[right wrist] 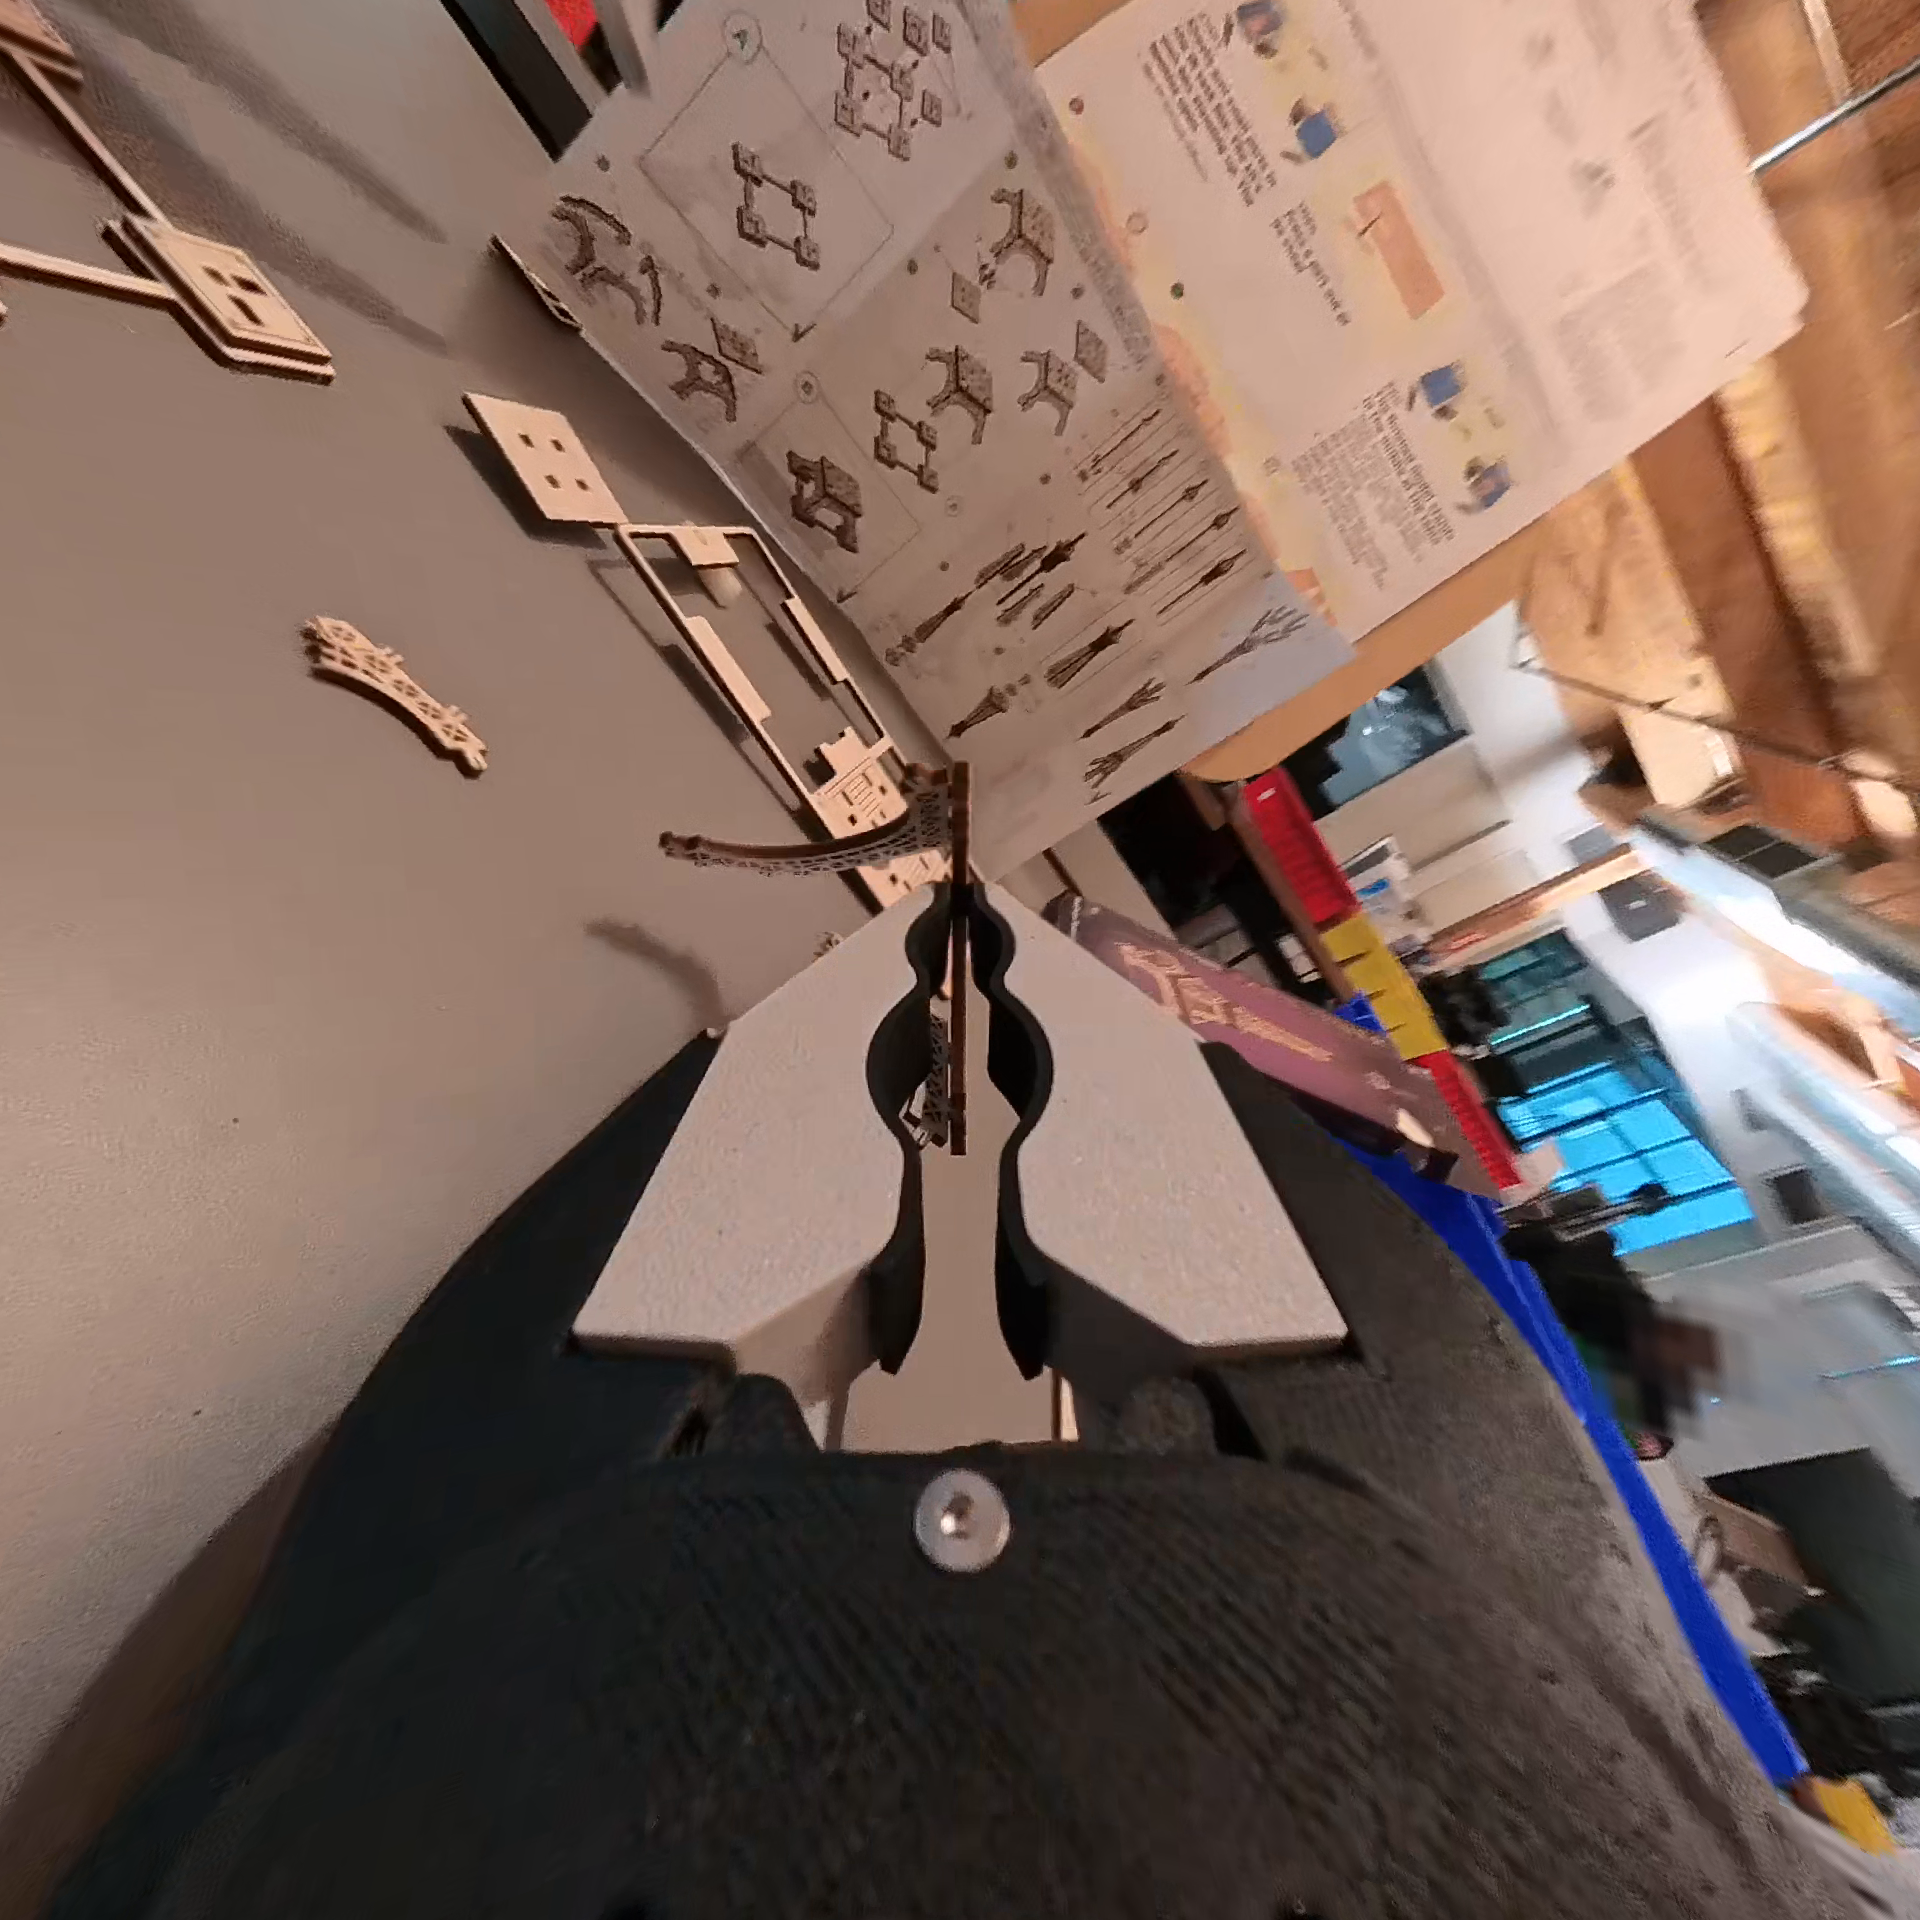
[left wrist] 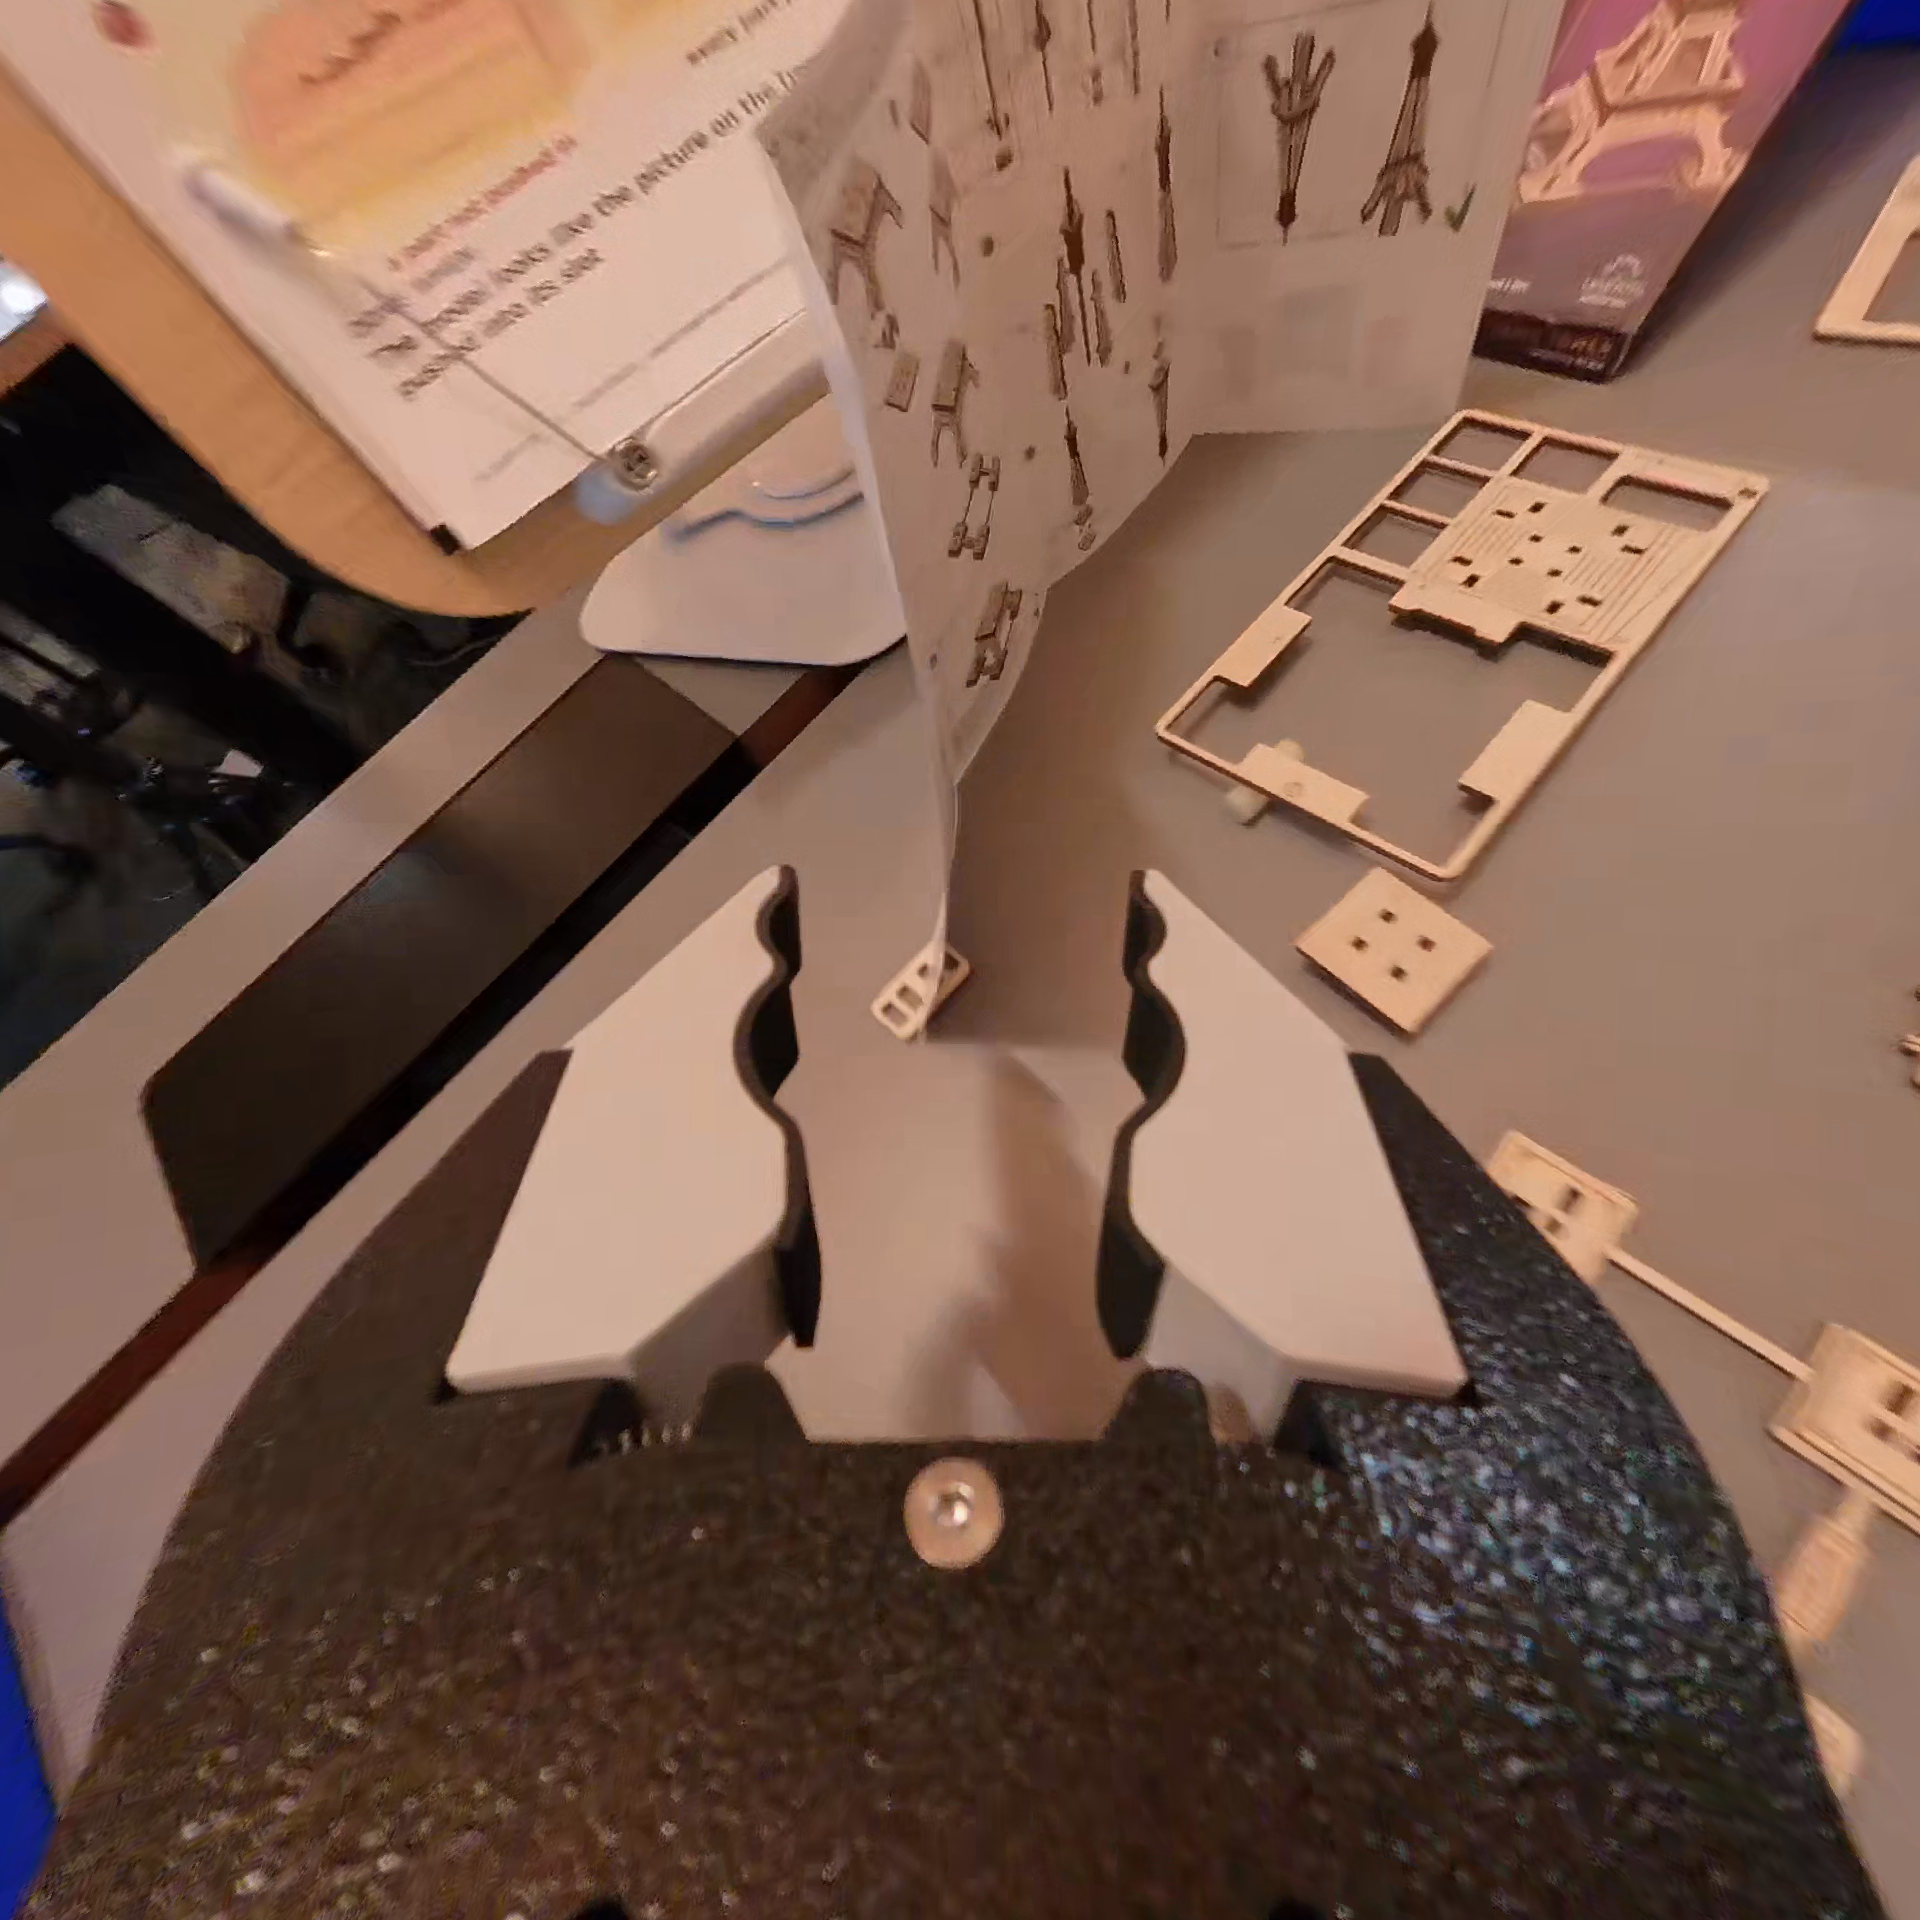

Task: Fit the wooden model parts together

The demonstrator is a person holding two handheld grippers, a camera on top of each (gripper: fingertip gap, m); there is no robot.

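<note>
My right gripper (right wrist: 961, 914) is shut on a thin wooden plate seen edge-on (right wrist: 958, 831), with a curved lattice leg (right wrist: 790, 854) joined to it and pointing left, held above the grey table (right wrist: 208, 935). My left gripper (left wrist: 961, 935) is open and empty over the table (left wrist: 1039, 790). Just ahead of it a small wooden piece (left wrist: 914, 992) lies at the foot of the instruction sheet (left wrist: 1039, 312). A square plate with holes (left wrist: 1392, 951) lies to its right. A loose lattice leg (right wrist: 400, 694) lies on the table in the right wrist view.
A punched-out wooden frame sheet (left wrist: 1455, 634) lies beyond the square plate. A joined base frame with corner blocks (left wrist: 1662, 1288) lies at the right. The purple kit box (left wrist: 1621, 187) stands behind. A white stand (left wrist: 727, 613) holds a paper. The table edge (left wrist: 312, 987) runs at the left. Across from one pair of fingers to the other is roughly 25 cm. To the small wooden piece (left wrist: 914, 992): left tips about 8 cm, right tips about 30 cm. It is also in sight in the right wrist view (right wrist: 536, 260).
</note>
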